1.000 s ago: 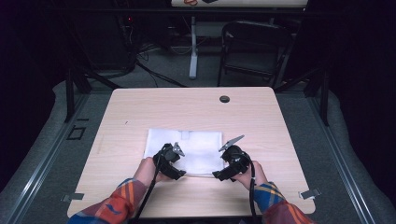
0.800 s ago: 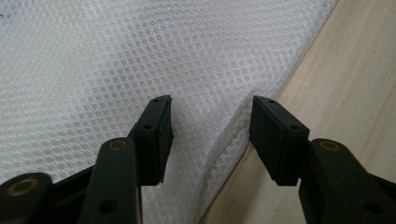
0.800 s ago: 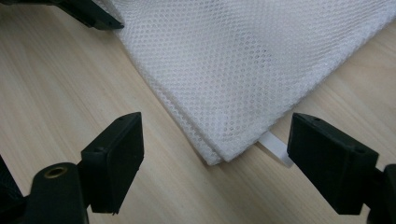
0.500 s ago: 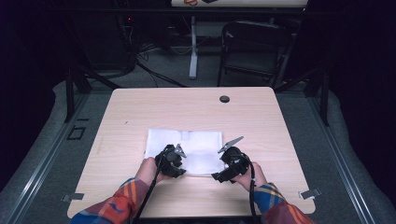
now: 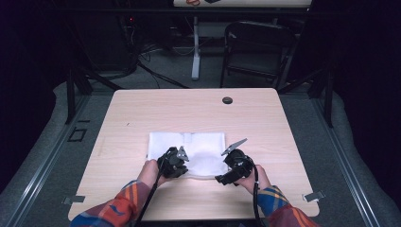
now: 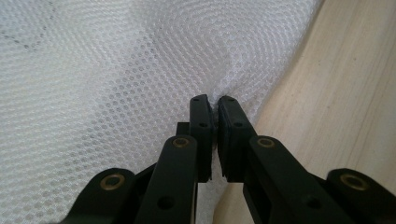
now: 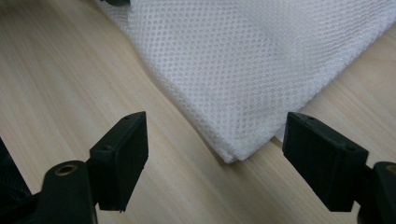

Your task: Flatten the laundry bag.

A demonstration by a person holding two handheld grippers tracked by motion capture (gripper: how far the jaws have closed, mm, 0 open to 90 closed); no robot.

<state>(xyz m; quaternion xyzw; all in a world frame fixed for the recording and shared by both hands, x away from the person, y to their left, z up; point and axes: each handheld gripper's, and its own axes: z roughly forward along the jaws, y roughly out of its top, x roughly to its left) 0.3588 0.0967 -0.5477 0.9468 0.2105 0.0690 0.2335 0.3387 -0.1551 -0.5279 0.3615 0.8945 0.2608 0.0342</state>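
Sleeves of orange and blue plaid enter at the near edge of the high view, and from them we follow each hand to its tool. The left tool rests on the near left part of a folded white mesh cloth; its jaws have just been closing, and in the left gripper view we see them clenched on a puckered pinch of the mesh close to the cloth's edge, with bare wood beside it. The right tool sits at the cloth's near right corner. In the right gripper view its two pads stand wide apart and released, low over the wood, and the layered corner of the cloth lies flat on the tabletop between them, touching neither pad. Beyond the tools, we find the cloth spread as a rectangle on the near middle of the light wooden tabletop, its long side across our view. Farther off, a small dark round disc sits near the tabletop's far edge, well apart from the cloth. Behind the tabletop stand a dark chair and loose cables on the grey floor.
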